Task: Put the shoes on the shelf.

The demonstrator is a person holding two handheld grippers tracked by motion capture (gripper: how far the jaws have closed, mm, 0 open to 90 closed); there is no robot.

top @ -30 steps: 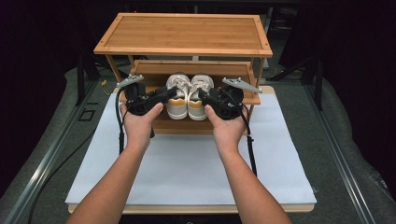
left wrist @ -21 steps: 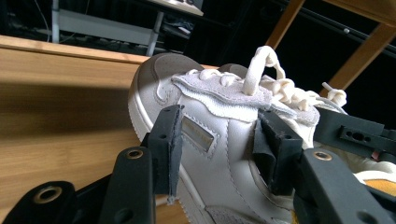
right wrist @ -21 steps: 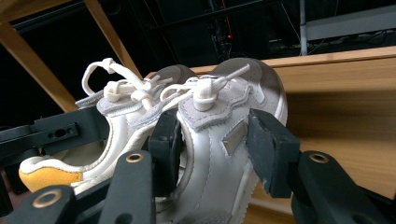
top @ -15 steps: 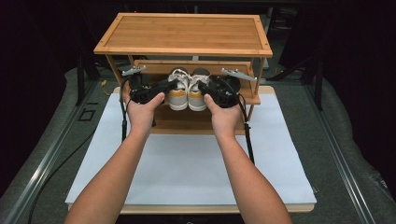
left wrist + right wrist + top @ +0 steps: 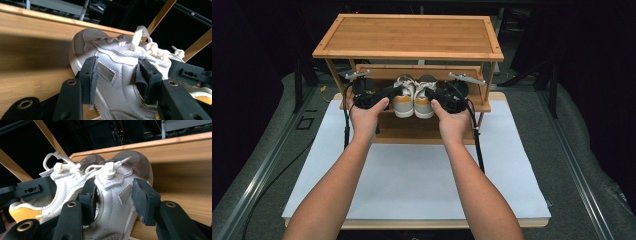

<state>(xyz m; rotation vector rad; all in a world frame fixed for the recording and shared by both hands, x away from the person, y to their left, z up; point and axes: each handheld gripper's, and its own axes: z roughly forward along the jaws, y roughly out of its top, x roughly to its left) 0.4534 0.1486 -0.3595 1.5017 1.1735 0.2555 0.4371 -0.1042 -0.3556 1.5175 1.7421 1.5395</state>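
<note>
white leather sneakers with yellow heels (image 5: 414, 98) are stood side by side on the bamboo rack's middle shelf (image 5: 476, 106). the left gripper (image 5: 117, 75) and right gripper (image 5: 113, 195) are each clamped half-wide across one shoe, so the pair is carried together.

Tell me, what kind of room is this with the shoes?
Probably a lab or studio set up for filming, not a home. A small wooden shoe rack stands on a white board on grey carpet, with dark drapes all around and metal stands behind. A pair of white sneakers sits on its shelf.
</note>
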